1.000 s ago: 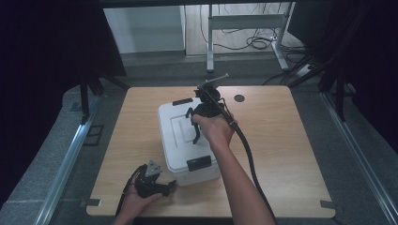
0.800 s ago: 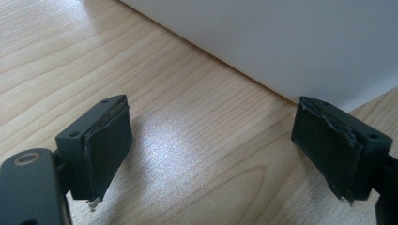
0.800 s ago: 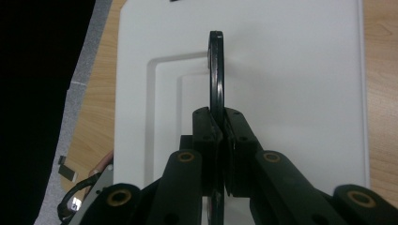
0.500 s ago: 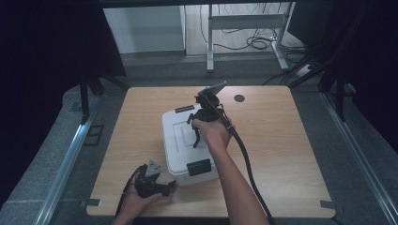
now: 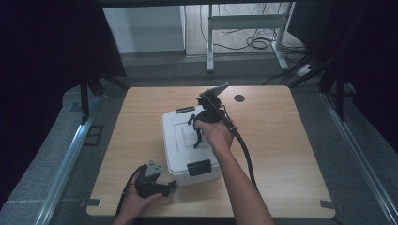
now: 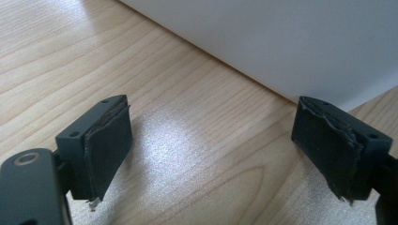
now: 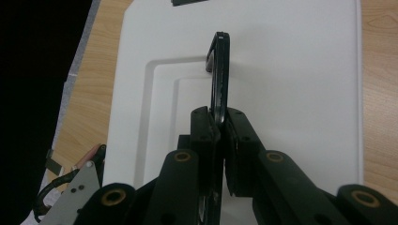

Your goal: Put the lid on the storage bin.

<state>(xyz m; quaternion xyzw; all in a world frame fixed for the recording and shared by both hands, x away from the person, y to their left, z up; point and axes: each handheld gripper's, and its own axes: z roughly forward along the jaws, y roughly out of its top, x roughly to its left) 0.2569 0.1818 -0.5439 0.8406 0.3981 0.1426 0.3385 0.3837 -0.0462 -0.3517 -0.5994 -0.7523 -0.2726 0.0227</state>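
A white lidded box is seen near the middle of the wooden tabletop, slightly toward the near edge. A black latch is fitted on its near end and another on its far end. The lid is stepped, with a raised rectangular panel, and a black handle is stood upright above it.

The handle is clamped between the jaws of the right gripper, which are closed on it from both sides; in the high view this right gripper is held over the lid by the right hand, with its grey plate tilted up toward the far edge and its cable trailed back along the forearm toward the near edge.

The left gripper is laid near the near-left corner of the tabletop, just beside the box's near-left corner, and is held by the left hand. In the left gripper view its jaws are spread wide apart with nothing between them, bare wood grain being seen below and the white wall of the box just ahead of the pads.

A small dark round hole is set in the tabletop near the far edge, to the right of the box.
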